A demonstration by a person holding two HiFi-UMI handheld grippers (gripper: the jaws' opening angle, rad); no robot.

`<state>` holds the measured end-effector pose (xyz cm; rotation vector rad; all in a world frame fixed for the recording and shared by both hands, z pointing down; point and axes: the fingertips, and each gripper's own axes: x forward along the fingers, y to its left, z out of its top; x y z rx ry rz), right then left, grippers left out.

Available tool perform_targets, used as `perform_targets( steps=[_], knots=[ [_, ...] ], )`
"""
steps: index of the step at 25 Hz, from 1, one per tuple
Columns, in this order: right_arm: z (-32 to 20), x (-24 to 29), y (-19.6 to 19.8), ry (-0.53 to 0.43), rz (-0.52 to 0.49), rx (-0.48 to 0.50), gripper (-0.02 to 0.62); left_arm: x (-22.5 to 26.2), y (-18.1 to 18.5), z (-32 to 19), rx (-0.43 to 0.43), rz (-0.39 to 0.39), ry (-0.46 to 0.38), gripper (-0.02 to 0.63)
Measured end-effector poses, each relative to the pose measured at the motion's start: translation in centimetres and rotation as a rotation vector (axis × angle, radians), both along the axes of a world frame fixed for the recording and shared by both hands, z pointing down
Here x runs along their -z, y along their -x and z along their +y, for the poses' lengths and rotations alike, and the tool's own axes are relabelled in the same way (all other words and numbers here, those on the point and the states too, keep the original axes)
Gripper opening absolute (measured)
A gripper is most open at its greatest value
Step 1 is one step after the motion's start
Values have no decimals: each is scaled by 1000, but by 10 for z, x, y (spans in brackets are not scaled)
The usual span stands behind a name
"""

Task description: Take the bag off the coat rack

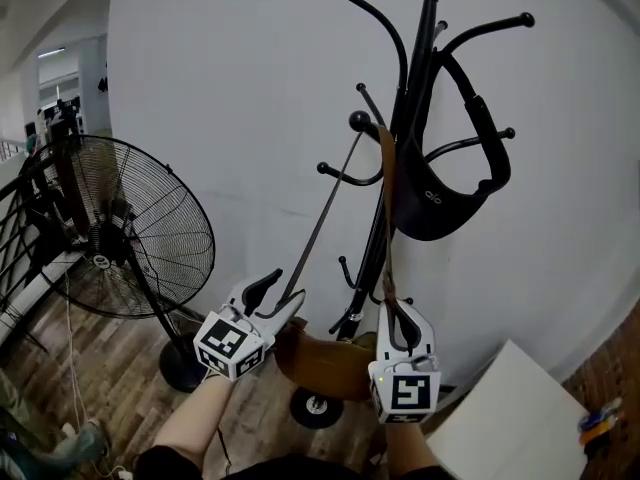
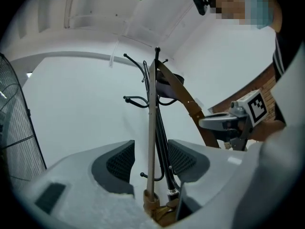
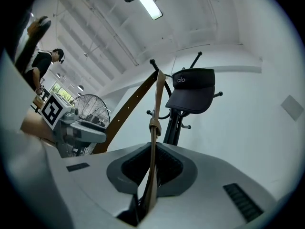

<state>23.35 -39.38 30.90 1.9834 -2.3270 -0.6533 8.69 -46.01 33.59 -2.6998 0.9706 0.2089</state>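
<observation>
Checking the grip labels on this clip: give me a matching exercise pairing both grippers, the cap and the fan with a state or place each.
Things:
1. left gripper
2. right gripper
3. black cap
4. fan

States or places:
A. shut on the brown strap
B. standing on the wooden floor, at the head view's left
C. jaws apart, the strap passing between them unpressed
D. hanging on the coat rack

Pairs: 1-C, 2-A, 3-D, 4-B
</observation>
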Motion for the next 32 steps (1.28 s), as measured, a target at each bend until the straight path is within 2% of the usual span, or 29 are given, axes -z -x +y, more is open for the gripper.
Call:
perform_targets(
  steps=[2, 5, 11, 22, 32],
  knots=[
    [-1, -1, -1, 6, 6, 13, 28, -3, -5, -4, 13, -25, 0, 186],
    [-2, 0, -2, 2, 15, 36, 28, -6, -6, -10, 40, -39, 4, 17],
    [-3, -3, -2, 11, 2, 72, 28, -5, -4, -13, 42, -15, 56, 15],
    [-4, 1, -1, 28, -27, 92, 28, 3, 7, -12, 27, 3, 94, 15],
    [4, 26, 11, -19, -40, 85, 28, 35, 20, -2, -8, 20, 50, 17]
  ],
)
